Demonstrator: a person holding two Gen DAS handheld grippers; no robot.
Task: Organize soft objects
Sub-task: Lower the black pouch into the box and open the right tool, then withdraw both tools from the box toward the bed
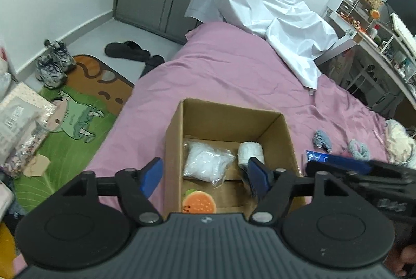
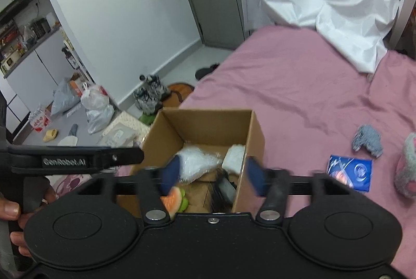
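Both tools gape over the cardboard box [image 1: 223, 120] rim.

1 box [image 1: 226, 120], 1 blue packet [image 2: 349, 172], 2 sneakers [image 1: 53, 63]

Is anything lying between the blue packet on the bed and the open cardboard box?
Nothing visible: only bare pink sheet separates the blue packet from the cardboard box. The box wall itself must be cleared from above, and the box top is open.
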